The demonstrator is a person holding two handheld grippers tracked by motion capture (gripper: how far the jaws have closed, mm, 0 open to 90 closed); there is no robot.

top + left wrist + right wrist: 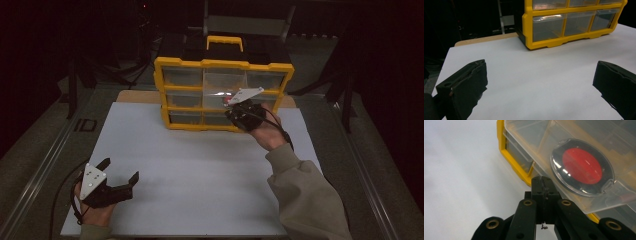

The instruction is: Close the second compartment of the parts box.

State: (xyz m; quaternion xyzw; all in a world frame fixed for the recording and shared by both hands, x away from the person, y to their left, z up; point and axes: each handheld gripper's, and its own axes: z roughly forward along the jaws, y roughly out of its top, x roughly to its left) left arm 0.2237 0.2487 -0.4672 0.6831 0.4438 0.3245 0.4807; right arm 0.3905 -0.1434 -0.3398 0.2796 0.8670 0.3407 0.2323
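Two grippers work here. Near left, the left gripper [120,180] rests on the white board [200,190] with jaws spread wide, empty. Farther right, the right gripper [543,185] is clenched on the front lip of a clear plastic drawer [584,170], pulled partly out of the yellow-framed organiser cabinet [160,90]. Inside lies a round red-and-black lidded case [582,167]. I judge a hard pull could free the drawer and spill the case, or drag the cabinet forward.

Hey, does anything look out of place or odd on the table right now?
One clear drawer juts out of the yellow organizer at a tilt while the others sit flush. A round red-centred case lies in it. The right gripper, jaws shut, is at its front edge.
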